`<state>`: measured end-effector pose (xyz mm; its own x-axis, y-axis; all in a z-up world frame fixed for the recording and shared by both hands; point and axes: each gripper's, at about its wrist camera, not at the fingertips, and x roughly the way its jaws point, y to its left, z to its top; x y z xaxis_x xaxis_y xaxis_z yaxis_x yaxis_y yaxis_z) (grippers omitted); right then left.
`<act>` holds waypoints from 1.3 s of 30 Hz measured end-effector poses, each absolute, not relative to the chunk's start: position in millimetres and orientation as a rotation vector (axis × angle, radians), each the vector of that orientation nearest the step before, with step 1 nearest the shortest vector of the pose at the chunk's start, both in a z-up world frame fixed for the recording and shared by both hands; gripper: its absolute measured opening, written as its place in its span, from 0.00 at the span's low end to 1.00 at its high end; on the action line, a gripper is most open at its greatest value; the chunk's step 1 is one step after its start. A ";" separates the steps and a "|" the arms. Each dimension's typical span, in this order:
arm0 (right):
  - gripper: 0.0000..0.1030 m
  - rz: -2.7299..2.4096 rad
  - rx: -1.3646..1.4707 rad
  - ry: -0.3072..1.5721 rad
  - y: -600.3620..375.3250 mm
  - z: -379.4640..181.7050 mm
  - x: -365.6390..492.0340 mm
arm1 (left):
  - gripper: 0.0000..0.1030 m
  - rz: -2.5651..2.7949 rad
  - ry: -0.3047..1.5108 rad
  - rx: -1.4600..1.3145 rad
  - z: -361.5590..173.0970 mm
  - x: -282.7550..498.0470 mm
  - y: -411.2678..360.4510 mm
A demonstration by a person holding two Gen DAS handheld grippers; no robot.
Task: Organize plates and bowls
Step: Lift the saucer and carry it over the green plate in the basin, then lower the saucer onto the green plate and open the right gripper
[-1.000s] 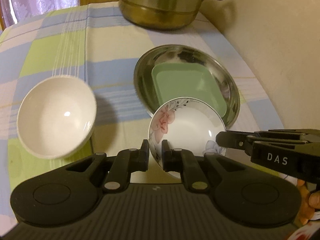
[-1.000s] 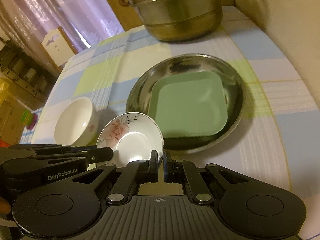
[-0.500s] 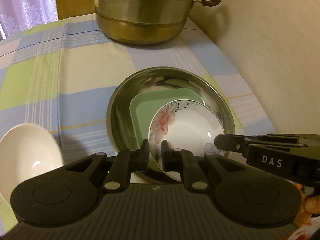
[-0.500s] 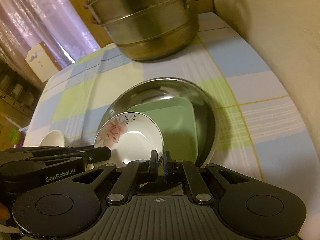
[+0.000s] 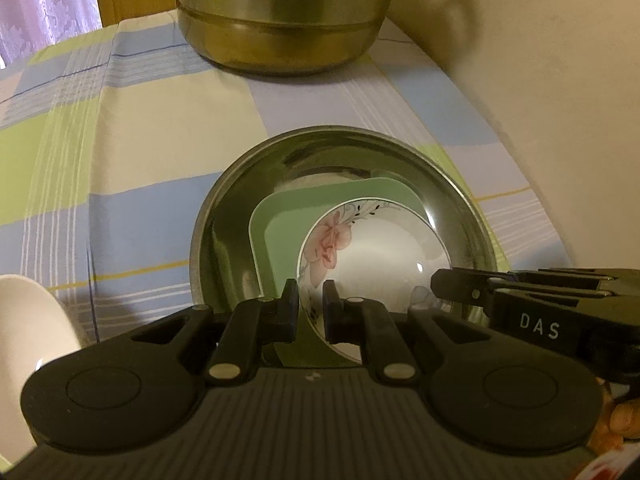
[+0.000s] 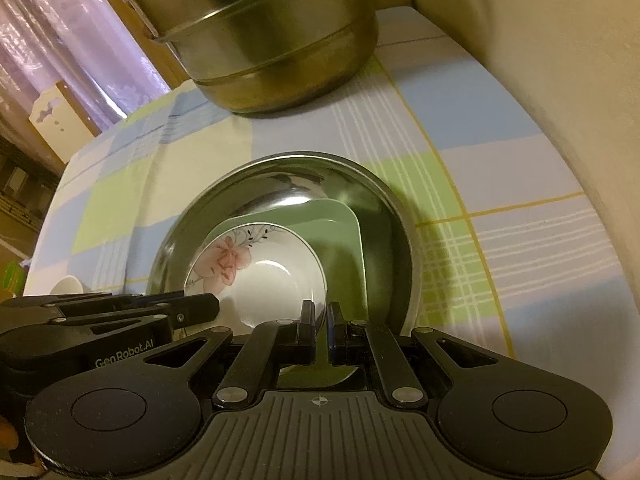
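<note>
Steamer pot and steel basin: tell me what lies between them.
Only bare checked tablecloth lies between the steamer pot and the steel basin; both wrist views show it.

Bare tablecloth [image 5: 168, 136] lies open left of and beyond the steel dish [image 5: 224, 216], while the big pot [image 5: 280, 20] blocks the far end, the wall [image 5: 540, 100] closes the right, and a white bowl [image 5: 28, 336] stands at left.
</note>
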<state>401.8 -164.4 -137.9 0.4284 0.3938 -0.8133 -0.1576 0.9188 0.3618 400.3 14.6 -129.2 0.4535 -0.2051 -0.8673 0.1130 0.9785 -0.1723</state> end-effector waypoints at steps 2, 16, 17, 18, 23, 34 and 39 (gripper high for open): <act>0.05 0.345 0.243 1.080 -162.9 -140.1 404.4 | 0.10 -0.197 1.090 -0.095 -131.7 402.8 14.4; 0.05 0.327 0.256 1.098 -161.1 -146.8 410.9 | 0.11 -0.200 1.110 -0.087 -140.2 413.3 13.8; 0.05 0.327 0.265 1.099 -162.1 -147.1 411.3 | 0.11 -0.200 1.112 -0.089 -140.6 413.4 13.9; 0.05 0.324 0.277 1.096 -163.2 -147.2 411.2 | 0.11 -0.203 1.113 -0.091 -141.0 413.6 14.0; 0.07 0.319 0.267 1.052 -164.1 -139.8 408.9 | 0.14 -0.197 1.080 -0.073 -134.9 411.7 12.8; 0.58 0.345 0.277 0.915 -176.2 -99.0 376.6 | 0.22 -0.203 0.965 -0.015 -90.4 370.1 10.3; 0.59 0.346 0.272 0.867 -187.6 -80.4 347.6 | 0.36 -0.165 0.904 0.045 -69.7 334.1 9.3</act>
<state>347.6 -187.6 -80.4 0.5975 0.4031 -0.6932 -0.1852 0.9104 0.3699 334.1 9.3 -69.7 0.6070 -0.1235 -0.7851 0.1613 0.9864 -0.0305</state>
